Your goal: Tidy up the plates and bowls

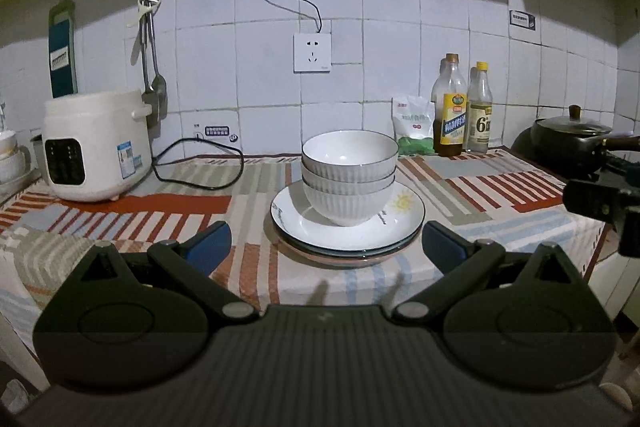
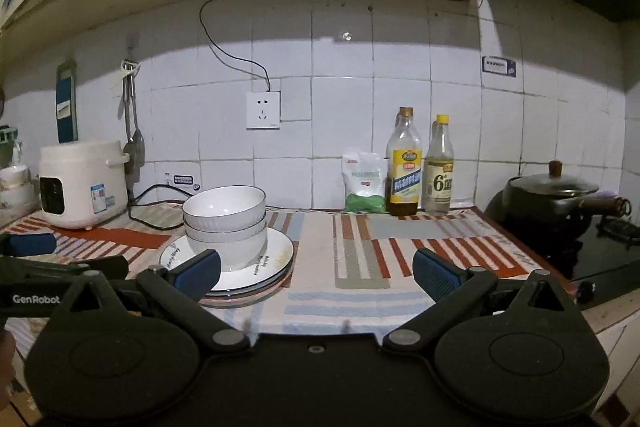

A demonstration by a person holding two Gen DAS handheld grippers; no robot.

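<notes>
Three nested white ribbed bowls (image 1: 349,179) stand on a stack of plates (image 1: 348,231) on the patterned cloth. The top plate is white with a dark rim and a sun drawing. My left gripper (image 1: 326,247) is open and empty, just in front of the stack, its blue pads on either side of it. In the right wrist view the bowls (image 2: 226,223) and plates (image 2: 228,267) sit left of centre. My right gripper (image 2: 316,271) is open and empty, to the right of the stack; its left pad overlaps the plates' front edge.
A white rice cooker (image 1: 94,147) with a black cord stands at the left. Two bottles (image 1: 462,107) and a white-green bag (image 1: 414,127) stand at the back wall. A black lidded pot (image 1: 572,139) sits on the stove at the right. The counter's front edge is near the grippers.
</notes>
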